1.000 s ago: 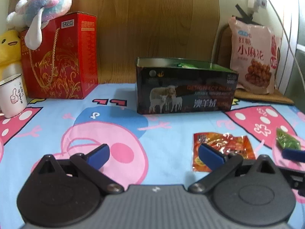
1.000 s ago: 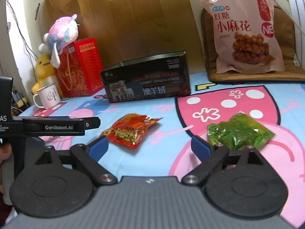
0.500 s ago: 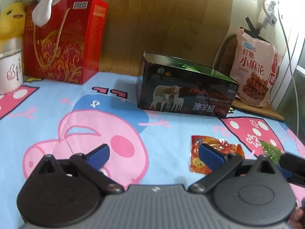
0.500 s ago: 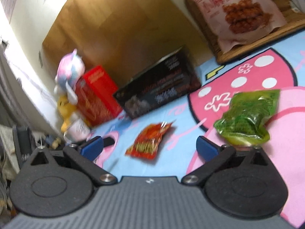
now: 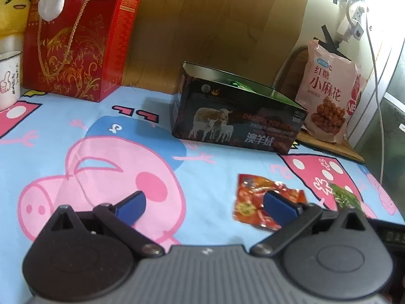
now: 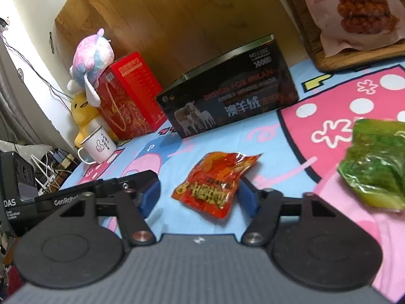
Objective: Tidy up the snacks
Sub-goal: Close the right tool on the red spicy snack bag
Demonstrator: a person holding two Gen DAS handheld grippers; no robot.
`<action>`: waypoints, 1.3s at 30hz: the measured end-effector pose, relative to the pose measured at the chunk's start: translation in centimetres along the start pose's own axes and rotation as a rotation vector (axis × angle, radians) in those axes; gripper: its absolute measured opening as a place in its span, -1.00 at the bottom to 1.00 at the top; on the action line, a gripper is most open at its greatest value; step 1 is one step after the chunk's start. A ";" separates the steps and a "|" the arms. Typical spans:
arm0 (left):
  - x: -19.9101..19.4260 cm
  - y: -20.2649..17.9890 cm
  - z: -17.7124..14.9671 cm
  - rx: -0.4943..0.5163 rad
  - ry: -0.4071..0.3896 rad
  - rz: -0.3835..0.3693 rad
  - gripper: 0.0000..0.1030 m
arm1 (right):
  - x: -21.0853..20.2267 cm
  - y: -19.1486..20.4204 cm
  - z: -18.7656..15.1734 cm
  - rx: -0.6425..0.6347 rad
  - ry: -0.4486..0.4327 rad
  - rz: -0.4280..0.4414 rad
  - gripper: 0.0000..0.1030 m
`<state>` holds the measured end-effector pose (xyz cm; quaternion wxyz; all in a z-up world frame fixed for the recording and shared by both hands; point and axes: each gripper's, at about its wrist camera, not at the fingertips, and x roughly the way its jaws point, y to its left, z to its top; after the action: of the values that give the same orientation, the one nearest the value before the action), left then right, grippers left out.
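Note:
A red snack packet (image 6: 215,179) lies flat on the cartoon bedsheet (image 6: 278,136). My right gripper (image 6: 198,198) is low over the packet's near end, its jaws closing with the packet between them. A gap still shows at the left pad (image 6: 149,197). A green snack packet (image 6: 374,167) lies to the right. An open black box (image 6: 227,96) printed with sheep stands behind. My left gripper (image 5: 205,204) is open and holds nothing, with the red packet (image 5: 255,202) just past its right finger and the green packet (image 5: 344,197) further right.
A red gift box (image 5: 76,43), plush toys (image 6: 91,55) and a white mug (image 6: 98,144) stand at the back left. A large pink snack bag (image 5: 329,93) leans on a wooden board at the back right. The left tool's body (image 6: 50,200) sits close beside my right gripper.
My right gripper swung left from the green packet to the red one, rolled, and its jaws narrowed around it. The left gripper rolled slightly and stayed open.

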<state>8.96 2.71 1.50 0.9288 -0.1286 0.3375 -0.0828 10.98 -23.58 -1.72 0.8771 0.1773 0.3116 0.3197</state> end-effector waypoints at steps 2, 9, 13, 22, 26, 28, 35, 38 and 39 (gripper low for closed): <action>0.0 0.0 0.0 -0.007 0.005 -0.018 0.91 | 0.3 -0.1 0.1 -0.005 0.016 0.000 -0.07; -0.1 0.1 -0.1 -0.027 0.004 -0.049 0.65 | 0.5 0.1 -0.1 -0.030 0.074 0.044 -0.75; -0.1 0.3 -0.1 -0.046 0.000 -0.055 0.63 | 0.0 0.8 -0.5 -0.078 0.063 0.077 -0.76; -0.1 0.5 -0.1 -0.079 -0.003 -0.071 0.63 | 0.0 0.4 -0.3 -0.012 0.039 0.054 -0.67; -0.2 0.6 -0.1 -0.085 -0.003 -0.079 0.64 | 0.1 -0.4 -0.1 0.047 0.042 0.048 -0.28; -0.2 0.6 -0.1 -0.087 -0.003 -0.082 0.64 | 0.3 -0.2 0.0 0.032 0.050 0.048 -0.28; -0.1 0.8 -0.1 -0.098 -0.004 -0.092 0.57 | 0.4 2.1 -0.9 -0.142 0.076 0.069 -0.85; -0.1 0.9 -0.1 -0.111 -0.005 -0.097 0.56 | 0.3 2.9 -1.3 -0.195 0.070 0.070 -0.85; -0.1 1.0 0.0 -0.116 -0.005 -0.099 0.55 | 0.2 2.9 -1.3 -0.198 0.066 0.072 -0.85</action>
<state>8.91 3.70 1.28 0.9154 -0.1990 0.3326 -0.1087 8.95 -21.14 -1.28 0.8675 0.0905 0.3006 0.3859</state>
